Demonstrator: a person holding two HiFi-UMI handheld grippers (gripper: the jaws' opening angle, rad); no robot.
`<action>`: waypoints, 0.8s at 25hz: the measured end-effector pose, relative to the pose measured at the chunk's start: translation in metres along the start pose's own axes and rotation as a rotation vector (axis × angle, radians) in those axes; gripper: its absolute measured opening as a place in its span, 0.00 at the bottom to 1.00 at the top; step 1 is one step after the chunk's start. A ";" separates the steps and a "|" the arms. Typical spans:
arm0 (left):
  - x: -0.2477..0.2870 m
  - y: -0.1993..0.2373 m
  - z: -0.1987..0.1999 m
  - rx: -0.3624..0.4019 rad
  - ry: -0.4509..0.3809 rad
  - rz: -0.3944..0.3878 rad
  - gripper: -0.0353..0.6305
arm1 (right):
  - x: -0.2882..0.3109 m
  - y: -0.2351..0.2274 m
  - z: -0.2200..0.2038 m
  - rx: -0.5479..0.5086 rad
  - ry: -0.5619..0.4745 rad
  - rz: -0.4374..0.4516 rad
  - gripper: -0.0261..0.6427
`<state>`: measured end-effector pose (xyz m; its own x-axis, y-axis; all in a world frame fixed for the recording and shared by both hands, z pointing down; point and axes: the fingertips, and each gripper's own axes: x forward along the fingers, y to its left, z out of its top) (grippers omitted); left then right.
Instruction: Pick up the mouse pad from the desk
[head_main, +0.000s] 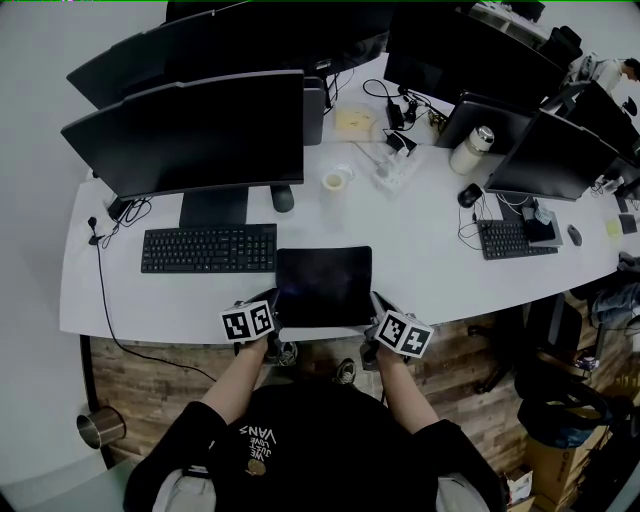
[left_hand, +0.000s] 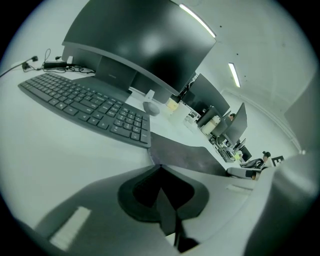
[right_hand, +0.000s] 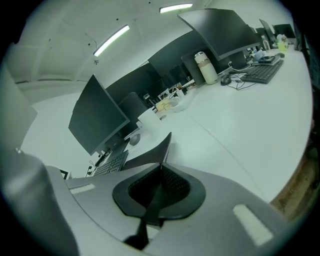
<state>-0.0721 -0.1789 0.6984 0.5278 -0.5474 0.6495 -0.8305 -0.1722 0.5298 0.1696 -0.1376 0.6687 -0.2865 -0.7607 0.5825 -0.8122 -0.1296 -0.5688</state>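
- The keyboard (head_main: 208, 248) sits on the tabletop (head_main: 430, 250), just left of the pad (head_main: 323, 285). I cannot tell if they touch. It is not on the pad, so I think it will not get in the way.
- The left gripper (left_hand: 159, 166) is shut tight on the pad's near left corner. The pad is thin and flat, so pinching a corner is the easy way to get hold of it.
- The dark pad lies at the near edge of the tabletop, right in front of the person and between the two grippers. Most of it looks flat on the tabletop.
- The right gripper (right_hand: 160, 167) is shut on the near right corner. Here the pad's edge bends up off the tabletop, so I think the lift has begun on this side.
- One gripper holds each corner, most likely so the soft pad comes up level and does not flop.
- Both should go up together, or a corner might slip out.
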 end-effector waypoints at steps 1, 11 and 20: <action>-0.001 -0.001 0.000 -0.001 -0.003 -0.007 0.05 | -0.001 0.001 0.001 0.007 -0.006 0.006 0.06; -0.009 -0.004 0.000 0.001 -0.029 -0.016 0.05 | -0.009 0.009 0.004 0.037 -0.035 0.046 0.06; -0.012 0.003 -0.009 -0.016 -0.029 -0.006 0.05 | -0.017 0.025 0.014 0.062 -0.067 0.113 0.06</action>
<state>-0.0793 -0.1658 0.6970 0.5273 -0.5701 0.6300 -0.8241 -0.1624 0.5427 0.1617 -0.1368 0.6362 -0.3384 -0.8132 0.4735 -0.7432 -0.0777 -0.6646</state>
